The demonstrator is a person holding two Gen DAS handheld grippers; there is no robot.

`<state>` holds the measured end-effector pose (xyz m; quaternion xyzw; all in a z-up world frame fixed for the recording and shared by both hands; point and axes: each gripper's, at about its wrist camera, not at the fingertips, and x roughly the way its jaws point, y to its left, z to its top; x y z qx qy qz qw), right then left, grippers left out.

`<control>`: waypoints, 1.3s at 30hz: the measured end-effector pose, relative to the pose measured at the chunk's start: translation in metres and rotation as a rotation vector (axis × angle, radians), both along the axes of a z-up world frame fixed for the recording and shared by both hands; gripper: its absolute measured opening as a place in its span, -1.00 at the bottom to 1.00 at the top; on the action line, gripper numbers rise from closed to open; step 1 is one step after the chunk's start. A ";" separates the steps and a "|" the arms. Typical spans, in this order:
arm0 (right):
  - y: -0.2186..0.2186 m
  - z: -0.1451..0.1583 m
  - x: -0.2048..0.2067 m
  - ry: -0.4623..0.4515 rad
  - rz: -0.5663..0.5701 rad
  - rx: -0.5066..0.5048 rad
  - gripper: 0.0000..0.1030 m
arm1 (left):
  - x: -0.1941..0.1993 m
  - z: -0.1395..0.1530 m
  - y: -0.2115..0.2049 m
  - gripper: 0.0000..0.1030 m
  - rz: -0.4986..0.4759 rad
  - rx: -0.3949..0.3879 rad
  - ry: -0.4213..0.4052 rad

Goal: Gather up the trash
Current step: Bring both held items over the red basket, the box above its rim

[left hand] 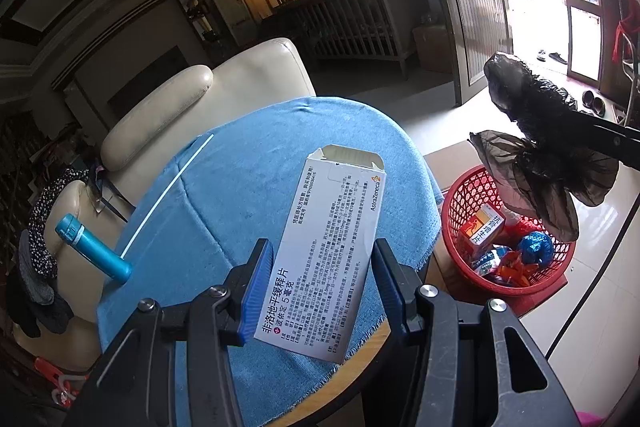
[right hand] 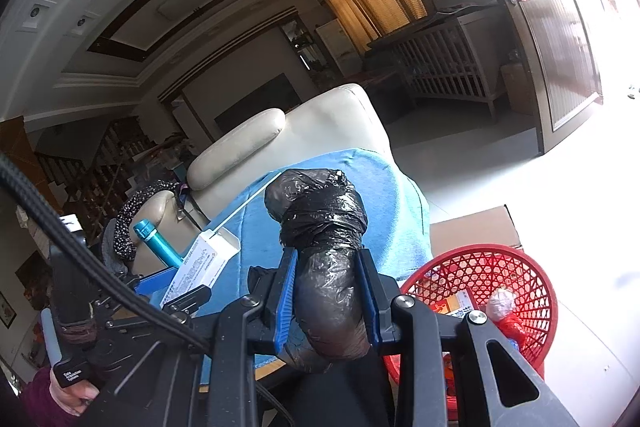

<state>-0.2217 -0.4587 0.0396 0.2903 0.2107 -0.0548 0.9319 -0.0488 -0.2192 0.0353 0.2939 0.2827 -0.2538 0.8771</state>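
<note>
My left gripper (left hand: 322,251) is shut on a white medicine box (left hand: 340,195) with its top flap open, held tilted above the blue-clothed round table (left hand: 240,167). To the right and lower stands a red mesh basket (left hand: 472,195) holding several wrappers and a small carton. My right gripper (right hand: 326,259) is shut on a rolled black plastic bag (right hand: 320,211), which sticks out past its blue pads (right hand: 288,279). In the left wrist view that bag (left hand: 520,95) hangs over the basket. The right wrist view shows the box (right hand: 204,263) at left and the basket (right hand: 520,267) at lower right.
On the cloth lies a long white stick (left hand: 168,195). A teal bottle (left hand: 92,247) rests at the table's left edge against a cream sofa (left hand: 180,99). The basket sits on a cardboard box (right hand: 472,227). Pale tiled floor (left hand: 600,247) lies to the right.
</note>
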 end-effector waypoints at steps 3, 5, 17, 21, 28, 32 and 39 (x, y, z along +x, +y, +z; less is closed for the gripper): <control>0.002 0.001 0.000 0.004 -0.002 0.000 -0.39 | -0.001 -0.001 0.001 0.02 -0.001 -0.002 0.002; 0.002 0.001 0.000 0.004 -0.003 0.000 -0.39 | 0.000 0.000 0.000 0.02 -0.002 0.002 -0.001; -0.003 -0.002 -0.004 0.011 -0.026 0.010 -0.39 | -0.004 -0.001 -0.007 0.02 -0.021 0.017 -0.008; -0.004 -0.002 -0.007 0.014 -0.038 0.014 -0.39 | -0.005 -0.003 -0.011 0.02 -0.028 0.026 -0.013; -0.002 0.001 -0.012 0.017 -0.063 0.017 -0.39 | -0.007 -0.007 -0.020 0.02 -0.046 0.042 -0.014; 0.000 0.003 -0.015 0.022 -0.073 0.021 -0.39 | -0.009 -0.010 -0.026 0.02 -0.061 0.053 -0.018; -0.001 0.008 -0.019 0.032 -0.090 0.032 -0.39 | -0.013 -0.013 -0.035 0.02 -0.086 0.068 -0.013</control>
